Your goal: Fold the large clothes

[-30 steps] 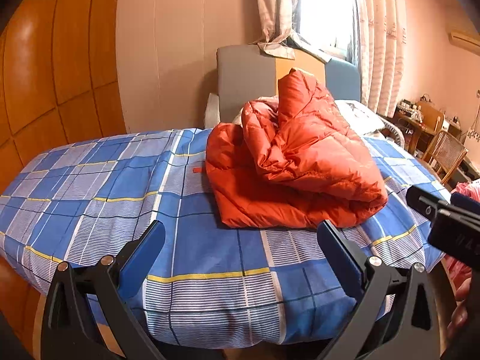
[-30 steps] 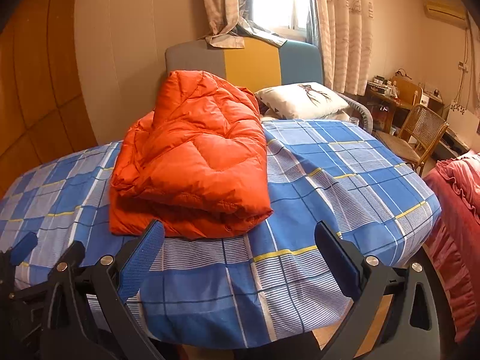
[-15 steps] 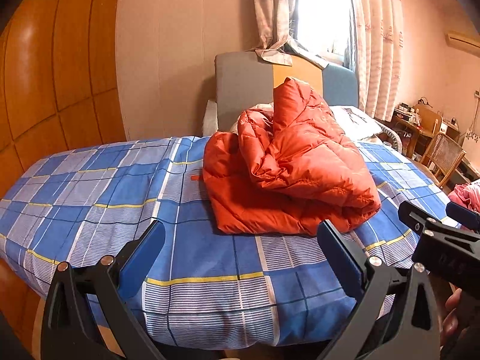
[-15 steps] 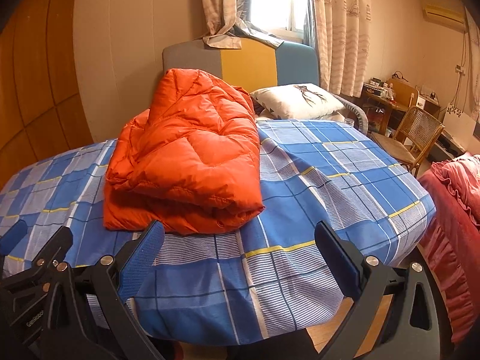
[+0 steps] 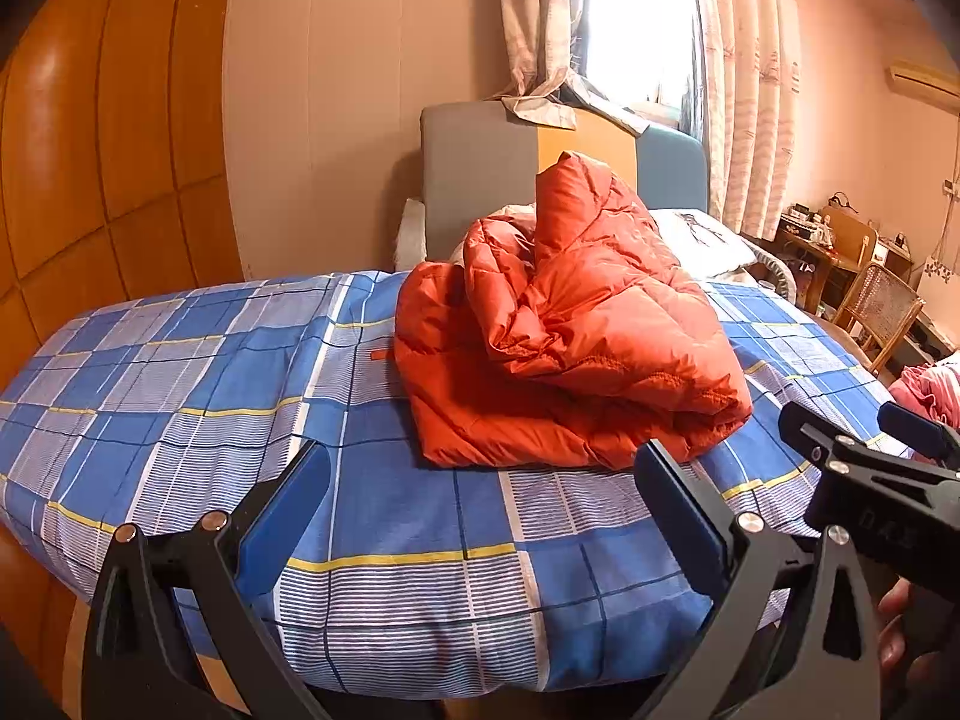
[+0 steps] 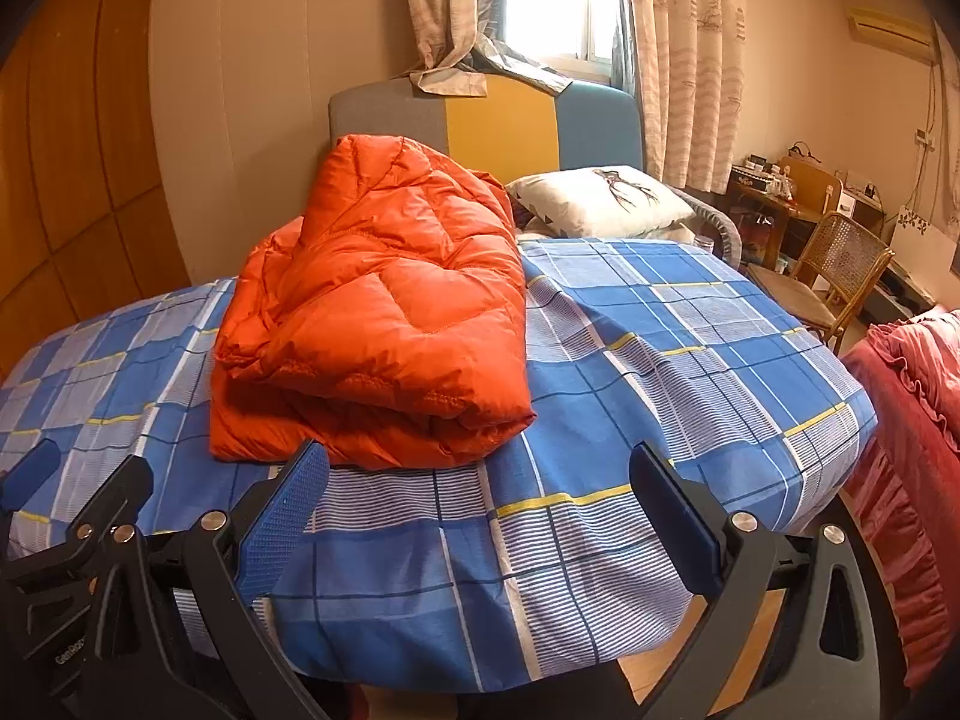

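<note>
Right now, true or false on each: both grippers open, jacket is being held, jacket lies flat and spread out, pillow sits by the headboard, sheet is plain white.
1. Both grippers are open. True: the left gripper and the right gripper each show their fingers wide apart with nothing between them.
2. A gripper holds the jacket. False: the orange down jacket lies on the bed, clear of both grippers.
3. The jacket lies flat and spread out. False: it is bundled in thick folded layers, with one part standing up at the back.
4. A pillow sits by the headboard. True: a white pillow lies in front of the headboard.
5. The sheet is plain white. False: the bed sheet is blue plaid with yellow lines.
</note>
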